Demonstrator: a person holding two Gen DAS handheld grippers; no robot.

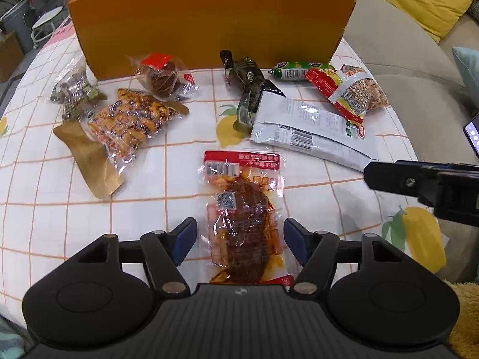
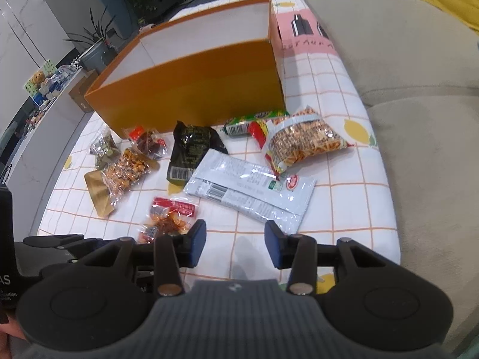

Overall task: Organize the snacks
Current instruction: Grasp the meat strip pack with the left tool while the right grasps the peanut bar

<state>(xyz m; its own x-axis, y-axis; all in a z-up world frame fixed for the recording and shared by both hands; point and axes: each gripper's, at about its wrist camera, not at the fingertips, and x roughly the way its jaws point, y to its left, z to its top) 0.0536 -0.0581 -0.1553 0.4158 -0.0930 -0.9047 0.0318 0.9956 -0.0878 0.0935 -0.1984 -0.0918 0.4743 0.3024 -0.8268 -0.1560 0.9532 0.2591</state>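
A clear packet of red-brown spiced meat (image 1: 242, 209) lies lengthwise on the checked tablecloth. My left gripper (image 1: 239, 242) is open and straddles its near half, with a gap between each blue pad and the wrapper. In the right wrist view the same packet (image 2: 170, 218) shows just left of my right gripper (image 2: 235, 245), which is open over bare cloth with nothing between its fingers. A white foil packet (image 2: 254, 191) lies just beyond its right finger. An open orange box (image 1: 209, 21) stands at the back of the table.
Several more snacks lie in front of the box: a gold-edged nut bag (image 1: 125, 122), a black packet (image 2: 188, 149), a green sausage (image 1: 299, 70) and a noodle snack (image 2: 305, 140). A beige sofa (image 2: 419, 119) borders the table's right edge. A phone (image 1: 473, 131) shows at far right.
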